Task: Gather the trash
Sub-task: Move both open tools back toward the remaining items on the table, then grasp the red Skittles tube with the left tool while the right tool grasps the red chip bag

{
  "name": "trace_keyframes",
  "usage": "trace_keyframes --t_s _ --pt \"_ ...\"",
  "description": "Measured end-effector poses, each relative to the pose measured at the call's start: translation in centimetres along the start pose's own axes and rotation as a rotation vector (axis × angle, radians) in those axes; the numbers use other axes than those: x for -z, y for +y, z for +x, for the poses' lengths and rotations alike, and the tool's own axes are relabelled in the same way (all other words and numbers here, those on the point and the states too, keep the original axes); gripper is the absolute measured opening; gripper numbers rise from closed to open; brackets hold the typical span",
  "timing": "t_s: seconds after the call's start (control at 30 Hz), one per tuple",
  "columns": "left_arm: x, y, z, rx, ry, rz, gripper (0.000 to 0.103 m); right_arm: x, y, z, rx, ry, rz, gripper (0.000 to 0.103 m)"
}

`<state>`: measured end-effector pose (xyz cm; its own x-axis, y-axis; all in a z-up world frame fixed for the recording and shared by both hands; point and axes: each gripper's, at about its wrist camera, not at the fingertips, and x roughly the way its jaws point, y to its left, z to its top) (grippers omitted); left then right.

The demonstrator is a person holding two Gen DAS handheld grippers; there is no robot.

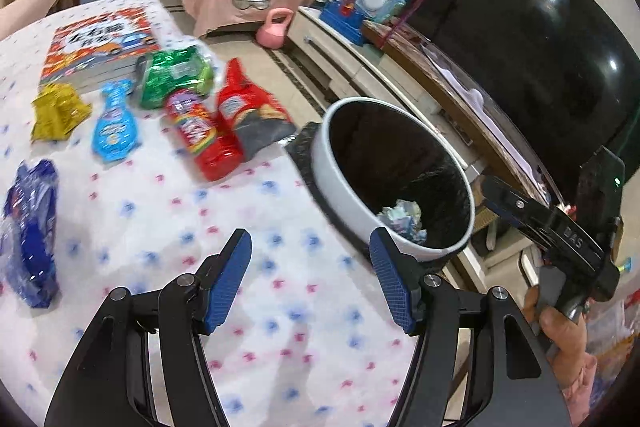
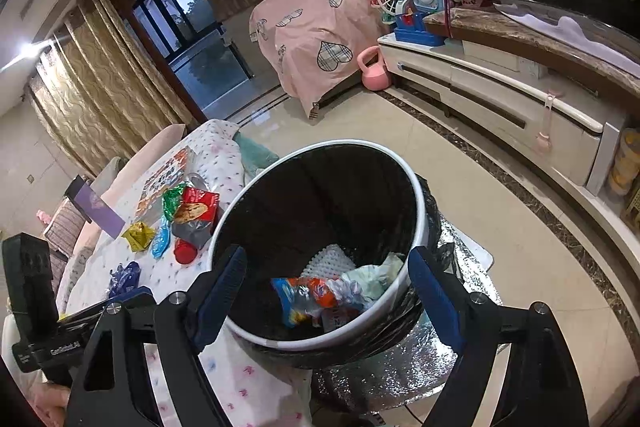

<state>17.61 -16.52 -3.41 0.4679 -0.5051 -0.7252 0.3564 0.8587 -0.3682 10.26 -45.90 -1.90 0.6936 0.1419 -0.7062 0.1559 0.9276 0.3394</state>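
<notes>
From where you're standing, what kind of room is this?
Most likely a home living room: a large dark television above a long low media cabinet, gold curtains by a glass door, and children's toys.

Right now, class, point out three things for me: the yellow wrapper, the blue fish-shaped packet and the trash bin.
yellow wrapper [image 1: 59,110], left wrist view, middle of the crumpled foil.
blue fish-shaped packet [image 1: 114,125], left wrist view, on its wide printed body.
trash bin [image 2: 416,223], right wrist view, on the white rim.

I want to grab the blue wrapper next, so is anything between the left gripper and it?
Nothing visible. The left gripper is open and empty over bare tablecloth, and the blue wrapper lies alone to its left, apart from the other wrappers.
</notes>
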Motion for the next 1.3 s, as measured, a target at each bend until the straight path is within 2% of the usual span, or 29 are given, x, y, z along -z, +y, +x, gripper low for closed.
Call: trace_keyframes --t_s 0.27,0.67,0.87,0.97,1.03,1.1,1.27,1.3 --pt "0.4 3.5 -0.8 -0.051 -0.013 -0.063 0.062 0.3 2.5 0.8 -0.046 0.013 -0.04 0.084" --pt "0.0 5.4 -0.6 -0.086 -0.009 -0.099 0.062 0.1 6.7 3.1 -0.105 0.039 -0.095 0.081" --pt "-0.3 6.3 -0.1 -0.097 -0.001 -0.113 0.062 -0.9 10.2 5.2 -0.152 0.052 -0.161 0.063" --pt "-0.4 6.8 0.2 -0.097 0.005 -0.119 0.063 -1.3 12.1 7.2 -0.178 0.071 -0.196 0.049" --pt "-0.4 7.1 0.5 -0.096 0.009 -0.121 0.063 -1.5 13.3 8.7 -0.196 0.094 -0.218 0.035" --pt "-0.4 7.2 0.7 -0.096 0.015 -0.121 0.062 -1.7 14.4 10.3 -0.205 0.111 -0.243 0.03" --pt "-0.8 7.4 1.4 -0.089 0.029 -0.119 0.062 -2.0 15.8 14.2 -0.195 0.164 -0.28 0.026" --pt "-0.9 7.4 1.5 -0.089 0.03 -0.118 0.062 -2.0 15.9 15.0 -0.19 0.179 -0.287 0.021"
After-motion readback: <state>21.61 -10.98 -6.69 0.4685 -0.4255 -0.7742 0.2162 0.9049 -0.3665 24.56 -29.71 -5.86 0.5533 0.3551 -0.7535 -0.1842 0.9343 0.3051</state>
